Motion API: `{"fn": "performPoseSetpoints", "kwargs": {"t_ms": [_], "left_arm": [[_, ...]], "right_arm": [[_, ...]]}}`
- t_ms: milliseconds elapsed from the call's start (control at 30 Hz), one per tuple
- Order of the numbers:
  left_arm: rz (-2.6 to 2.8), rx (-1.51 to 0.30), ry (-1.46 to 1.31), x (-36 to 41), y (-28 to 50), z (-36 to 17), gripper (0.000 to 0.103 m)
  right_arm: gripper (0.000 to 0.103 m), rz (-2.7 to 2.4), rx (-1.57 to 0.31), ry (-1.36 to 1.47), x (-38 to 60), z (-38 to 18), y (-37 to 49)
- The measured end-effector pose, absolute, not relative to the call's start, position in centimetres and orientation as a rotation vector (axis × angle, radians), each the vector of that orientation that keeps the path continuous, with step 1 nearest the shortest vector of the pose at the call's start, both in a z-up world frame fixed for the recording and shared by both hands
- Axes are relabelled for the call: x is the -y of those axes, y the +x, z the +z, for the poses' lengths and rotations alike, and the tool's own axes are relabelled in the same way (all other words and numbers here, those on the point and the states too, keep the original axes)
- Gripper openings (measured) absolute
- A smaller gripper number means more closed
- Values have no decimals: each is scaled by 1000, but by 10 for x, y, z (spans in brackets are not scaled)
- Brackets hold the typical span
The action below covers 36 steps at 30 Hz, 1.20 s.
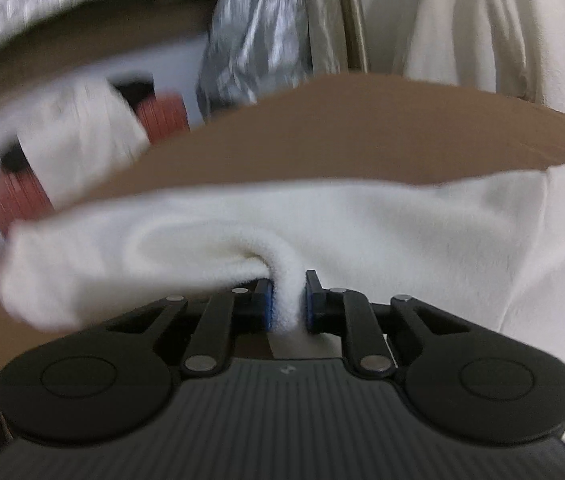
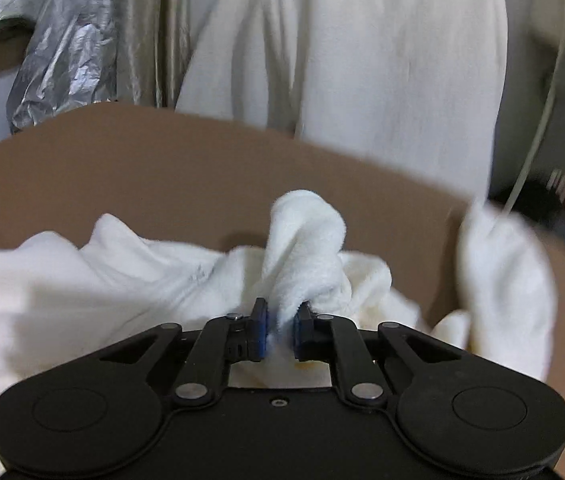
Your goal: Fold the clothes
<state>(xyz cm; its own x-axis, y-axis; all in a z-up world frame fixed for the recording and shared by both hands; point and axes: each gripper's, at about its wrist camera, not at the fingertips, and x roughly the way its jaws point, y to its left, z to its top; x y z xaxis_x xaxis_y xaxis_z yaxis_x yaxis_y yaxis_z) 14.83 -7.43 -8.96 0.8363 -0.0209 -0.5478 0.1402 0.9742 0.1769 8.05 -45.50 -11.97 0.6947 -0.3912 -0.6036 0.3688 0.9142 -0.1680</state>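
Note:
A white fleece garment (image 1: 322, 216) lies on a brown tabletop (image 1: 362, 128). In the left wrist view my left gripper (image 1: 288, 300) is shut on a raised fold of the fleece, which is pinched between the blue pads. In the right wrist view my right gripper (image 2: 280, 328) is shut on another bunched fold of the same white garment (image 2: 306, 240), which stands up above the jaws. More of the fleece spreads to the left and a loose part hangs at the right (image 2: 510, 280).
Beyond the brown table's (image 2: 162, 160) far edge hang a white cloth (image 2: 362, 60) and crinkled silver plastic (image 2: 66, 44). At the left, past the edge, is a red and white object (image 1: 82, 144), blurred. A thin white cord (image 2: 538, 120) runs down at the right.

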Motion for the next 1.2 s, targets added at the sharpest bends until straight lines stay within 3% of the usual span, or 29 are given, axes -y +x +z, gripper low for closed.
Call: {"fn": "performPoseSetpoints", "kwargs": {"t_ms": [200,367,400,467,500,533,567,633,700,800,1067,1133,1200], "left_arm": [[-132,-478,337,87,177,-55,14],[-72,-266,384,85,226,-2,15],[-15,-215,389,86,238,5,15],[104,-162,387,82,265,6,20],[137,-216,371,79,281,0,35],[165,-286,353,75,297,-7,62],[146,-424,356,71,305,-18,71],[92,-654,347,62,307,-42,73],[15,-716,286,49,271,-60,75],[-80,-823,135,31,207,-89,86],[-141,-942,198,32,99,-95,89],[-179,-1004,100,17,82,-93,98],[-219,-1060,-6,0,73,-93,99]], "right_arm": [[11,-465,-599,-146,457,-75,118],[10,-528,-369,-193,443,-12,171],[13,-535,-306,-164,443,-4,176],[46,-528,-252,-68,450,0,187],[71,-517,-282,-19,455,-3,192],[78,-515,-318,30,459,-10,193],[77,-512,-354,74,461,-18,188],[77,-463,-464,144,459,-38,165],[77,-420,-576,219,454,-58,130],[78,-425,-701,335,437,-81,51],[78,-480,-863,469,404,-104,-136],[85,-455,-853,478,401,-104,-171],[88,-421,-818,540,405,-110,-198]]}}
